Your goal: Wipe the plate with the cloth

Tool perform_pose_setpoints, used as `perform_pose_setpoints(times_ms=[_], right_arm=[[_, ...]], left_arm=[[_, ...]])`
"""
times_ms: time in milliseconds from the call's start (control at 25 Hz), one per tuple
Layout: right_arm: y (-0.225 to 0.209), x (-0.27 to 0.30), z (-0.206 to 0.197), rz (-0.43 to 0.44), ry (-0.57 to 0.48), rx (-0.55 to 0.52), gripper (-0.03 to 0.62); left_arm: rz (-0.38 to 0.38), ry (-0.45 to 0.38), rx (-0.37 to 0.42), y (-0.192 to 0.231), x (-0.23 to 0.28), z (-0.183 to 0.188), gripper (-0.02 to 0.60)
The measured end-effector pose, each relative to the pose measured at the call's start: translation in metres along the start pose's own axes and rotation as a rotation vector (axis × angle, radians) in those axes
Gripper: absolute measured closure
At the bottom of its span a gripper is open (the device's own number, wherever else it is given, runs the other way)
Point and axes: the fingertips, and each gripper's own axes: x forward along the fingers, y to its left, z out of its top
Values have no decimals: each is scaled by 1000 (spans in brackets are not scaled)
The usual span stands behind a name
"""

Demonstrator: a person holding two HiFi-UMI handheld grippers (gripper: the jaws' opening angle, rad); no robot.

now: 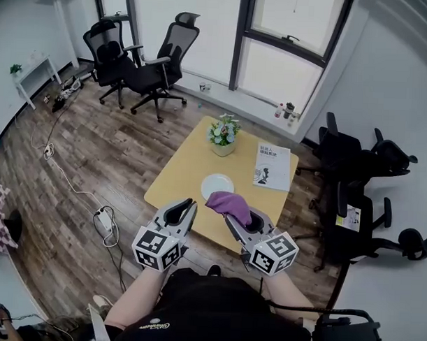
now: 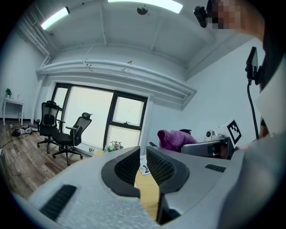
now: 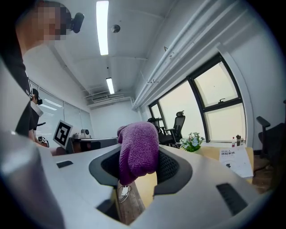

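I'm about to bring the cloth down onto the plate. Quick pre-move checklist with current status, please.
1. Cloth gripped: ok. The right gripper is shut on the purple cloth.
2. Plate free: ok. The white plate lies on the table with nothing on it.
3. Cloth over plate: not ok. It is held up near the table's near edge, short of the plate.
4. Left gripper free: ok. Its jaws are slightly apart with nothing between them.
5. Nearby things: ok. The flower pot and the booklet lie apart from the plate.
6. Dirt on plate: cannot tell.
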Motion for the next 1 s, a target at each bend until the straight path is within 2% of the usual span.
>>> perform_pose_setpoints(times_ms=[360, 600, 1000], right_arm=[[-21, 38, 16, 20, -6, 0, 431], [-20, 65, 16, 18, -1, 7, 431], [-30, 95, -14, -32, 70, 64, 431]], left_arm=[[36, 9, -8, 36, 22, 4, 535], [22, 27, -15, 58, 26, 2, 535], [-9, 96, -64, 90, 38, -26, 535]])
